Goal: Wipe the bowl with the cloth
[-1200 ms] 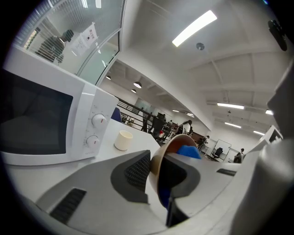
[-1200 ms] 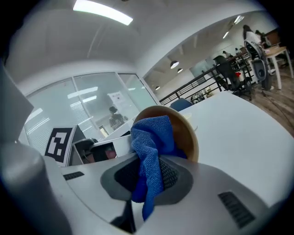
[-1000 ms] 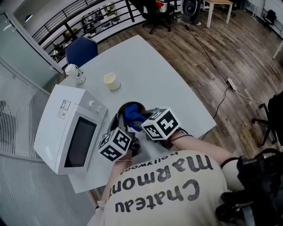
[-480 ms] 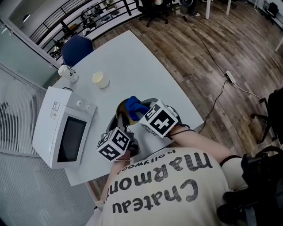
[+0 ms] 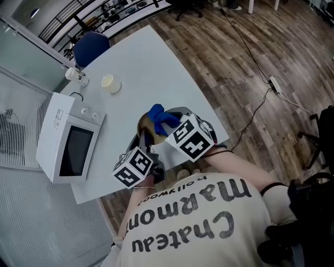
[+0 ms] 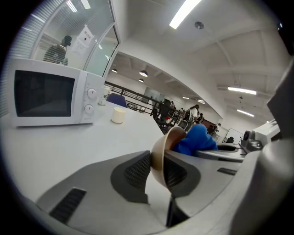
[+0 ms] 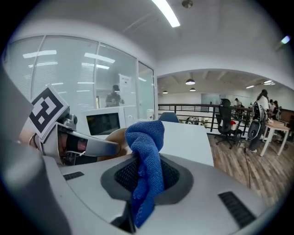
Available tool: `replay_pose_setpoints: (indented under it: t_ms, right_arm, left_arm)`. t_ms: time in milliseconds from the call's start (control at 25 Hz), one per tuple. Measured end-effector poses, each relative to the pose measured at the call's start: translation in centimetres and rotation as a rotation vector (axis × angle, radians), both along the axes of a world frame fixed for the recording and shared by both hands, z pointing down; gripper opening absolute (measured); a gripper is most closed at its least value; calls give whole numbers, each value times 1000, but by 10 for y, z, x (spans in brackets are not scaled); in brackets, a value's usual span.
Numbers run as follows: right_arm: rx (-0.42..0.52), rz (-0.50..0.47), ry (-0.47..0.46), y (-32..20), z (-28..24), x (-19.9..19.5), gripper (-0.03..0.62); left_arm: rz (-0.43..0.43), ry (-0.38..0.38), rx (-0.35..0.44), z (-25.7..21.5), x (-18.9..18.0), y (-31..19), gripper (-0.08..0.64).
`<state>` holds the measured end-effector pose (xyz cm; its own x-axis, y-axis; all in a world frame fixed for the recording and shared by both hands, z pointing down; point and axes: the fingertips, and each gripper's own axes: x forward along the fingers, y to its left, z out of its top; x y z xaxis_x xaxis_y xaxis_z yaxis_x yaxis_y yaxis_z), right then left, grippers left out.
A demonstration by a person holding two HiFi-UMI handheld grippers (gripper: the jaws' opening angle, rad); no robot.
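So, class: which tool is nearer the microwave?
Left. The left tool, jaws opening with the bowl between them, sits beside the microwave; the right tool, pinching the cloth, is beyond the bowl.

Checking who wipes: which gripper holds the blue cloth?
The right gripper, shut on the cloth; the left gripper, jaws opening slightly, grips the bowl.

Table: my white table (image 5: 156, 62), rounded at the near corner.
Microwave: white microwave (image 5: 68, 141) on the table at my left, door shut.
Chair: blue chair (image 5: 88, 47) at the table's far end.
Floor: wood-plank floor (image 5: 250, 57) to my right, with a power strip (image 5: 275, 85) lying on it.
Wall: glass partition (image 7: 92, 78) behind the microwave.
Light: long ceiling strips (image 6: 186, 13), lit.
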<state>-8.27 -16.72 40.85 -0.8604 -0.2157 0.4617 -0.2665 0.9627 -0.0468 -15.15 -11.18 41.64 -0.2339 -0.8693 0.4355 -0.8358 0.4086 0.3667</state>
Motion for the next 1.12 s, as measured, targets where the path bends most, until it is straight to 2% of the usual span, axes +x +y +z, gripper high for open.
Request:
replay_pose_setpoints:
  t_ms: [120,240,360,440,520,600,720,840,1000,1120]
  right_arm:
    - [-33,0,-28,1,2,12,58]
    - [-105,-28,-76,9,-4,20,58]
    - [-232,-135,-204,34,-24,17,60]
    - [-311,-223,-288,53,-36,15,60]
    - [-348,-279,-324,66,-39,16,60]
    - [-327,-278,-289,68,-30,19,60]
    - [-255,-214,-189,58,-11,24,60]
    - [-242,-159,-137,50,-2,26,58]
    - [-237,-126,-164,52,-3,19,58]
    - [-343,-180,-219,60,1,14,58]
  left_arm:
    - [-63,39,-11,8,10,6,69]
    - [-155,92,-1,11,15,12,67]
    - [-228,153,19,13,18,18,46]
    - [-248,153,20,14,21,21,29]
    - [-240,142,27,12,29,20,23]
    - [-220,118,52,7,37,18,34]
    - [-202,90,101,-5,41,18,54]
    - [-178,78,116,-11,45,15,63]
    - [-179,71,111,-11,47,13,64]
    - [-208,89,119,-9,39,19,63]
